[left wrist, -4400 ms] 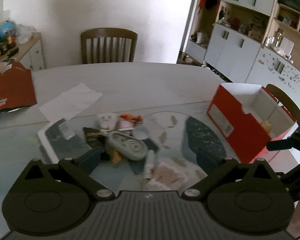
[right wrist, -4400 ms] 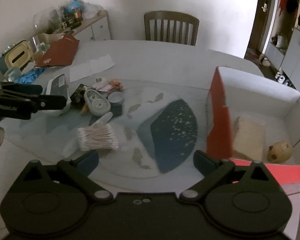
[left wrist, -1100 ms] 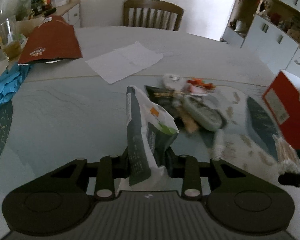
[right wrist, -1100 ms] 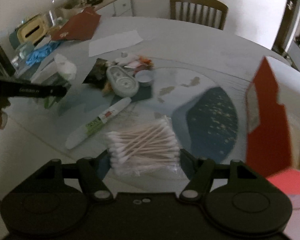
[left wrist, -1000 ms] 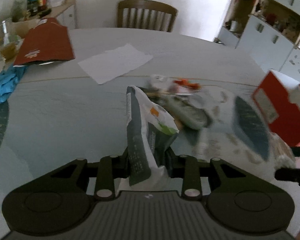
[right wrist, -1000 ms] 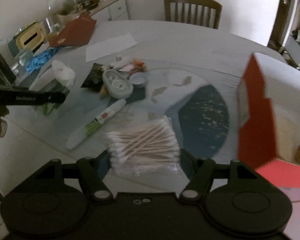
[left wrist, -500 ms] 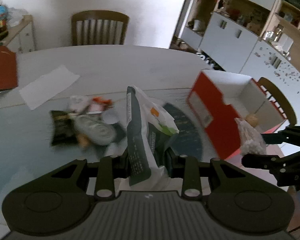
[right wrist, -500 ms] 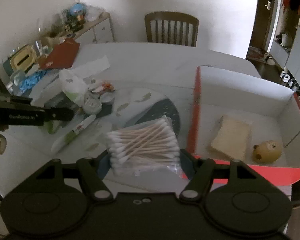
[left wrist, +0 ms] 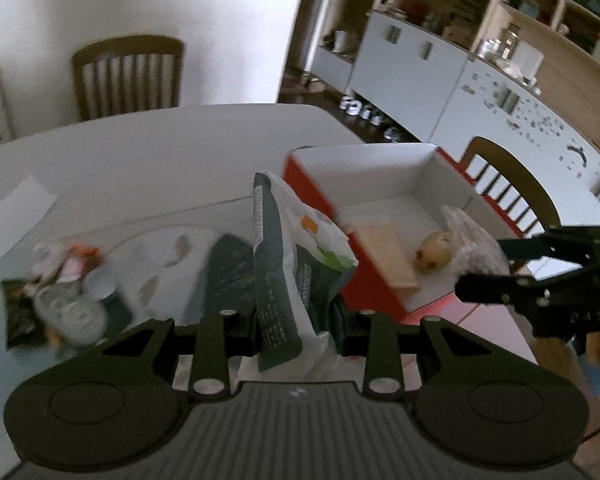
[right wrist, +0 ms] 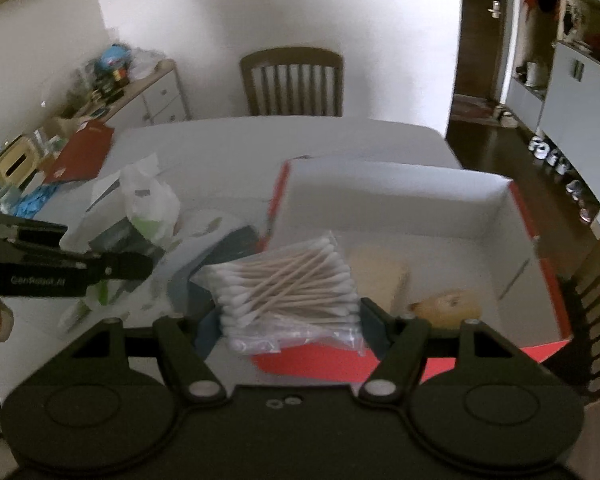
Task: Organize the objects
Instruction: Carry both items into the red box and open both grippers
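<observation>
Where a second ago both grippers hung over the table's clutter, the left gripper (left wrist: pixel 296 320), clamped narrowly on a crinkled packet (left wrist: pixel 288 264), and the right gripper (right wrist: pixel 290 320), closed wider around a cotton-swab bag (right wrist: pixel 288 284), have reached the red box (right wrist: pixel 540 268), probably ready to drop both.

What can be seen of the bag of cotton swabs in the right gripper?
The bag of cotton swabs is a clear, crinkled plastic pouch packed with white-tipped swabs on pale, wood-coloured sticks, lying roughly parallel and slanting. The right gripper is shut on it, pads pressing its lower sides, the loose plastic bunched between them. It hangs in the air at the near left corner of the red box, partly over its white inside; nothing else visibly touches it.
</observation>
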Demonstrator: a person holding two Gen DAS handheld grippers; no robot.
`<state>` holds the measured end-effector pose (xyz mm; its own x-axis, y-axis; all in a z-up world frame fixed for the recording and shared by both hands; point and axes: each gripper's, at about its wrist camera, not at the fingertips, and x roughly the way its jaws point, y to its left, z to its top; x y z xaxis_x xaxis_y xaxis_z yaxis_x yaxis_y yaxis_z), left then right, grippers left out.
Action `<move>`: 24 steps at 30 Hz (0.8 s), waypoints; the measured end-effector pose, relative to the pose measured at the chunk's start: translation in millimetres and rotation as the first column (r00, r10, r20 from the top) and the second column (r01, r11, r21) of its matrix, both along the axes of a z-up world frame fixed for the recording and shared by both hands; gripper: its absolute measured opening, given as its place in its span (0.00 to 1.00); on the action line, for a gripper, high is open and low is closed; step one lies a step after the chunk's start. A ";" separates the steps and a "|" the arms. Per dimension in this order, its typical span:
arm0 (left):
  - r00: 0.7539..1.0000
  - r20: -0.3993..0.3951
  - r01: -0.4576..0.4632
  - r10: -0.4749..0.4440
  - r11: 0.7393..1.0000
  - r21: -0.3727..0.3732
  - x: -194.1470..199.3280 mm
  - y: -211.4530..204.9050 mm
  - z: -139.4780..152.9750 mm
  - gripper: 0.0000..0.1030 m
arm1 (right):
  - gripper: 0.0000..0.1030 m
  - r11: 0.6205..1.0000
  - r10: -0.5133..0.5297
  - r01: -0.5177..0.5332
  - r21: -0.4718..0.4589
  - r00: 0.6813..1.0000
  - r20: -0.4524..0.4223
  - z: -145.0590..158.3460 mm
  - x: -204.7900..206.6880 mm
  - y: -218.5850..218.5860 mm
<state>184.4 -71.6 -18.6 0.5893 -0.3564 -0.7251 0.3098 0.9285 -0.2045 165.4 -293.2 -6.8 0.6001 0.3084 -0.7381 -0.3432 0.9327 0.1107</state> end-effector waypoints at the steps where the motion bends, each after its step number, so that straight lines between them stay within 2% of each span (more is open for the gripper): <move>1: 1.000 0.002 0.017 -0.017 1.000 0.005 2.9 -9.3 1.3 0.31 | 0.68 1.000 -0.008 0.008 -0.002 1.000 0.005 0.7 2.9 -7.2; 9: 0.992 0.015 0.122 -0.123 0.992 0.044 27.4 -77.7 8.7 0.31 | 0.68 0.997 -0.071 0.071 -0.018 0.997 0.030 1.1 26.4 -53.3; 15: 0.987 -0.011 0.162 -0.162 0.985 0.051 49.9 -116.6 8.8 0.31 | 0.68 0.993 -0.112 0.112 -0.021 0.994 0.014 -8.9 42.9 -80.2; 24: 0.980 -0.047 0.198 -0.193 0.969 0.149 78.1 -167.0 -13.8 0.32 | 0.68 0.992 -0.084 0.084 -0.098 0.996 0.004 -29.0 69.3 -99.3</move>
<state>262.5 -238.6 -32.5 0.4949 -0.3461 -0.7971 0.4839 0.8716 -0.0781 234.7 -392.5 -35.8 0.6206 0.1832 -0.7624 -0.2634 0.9645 0.0173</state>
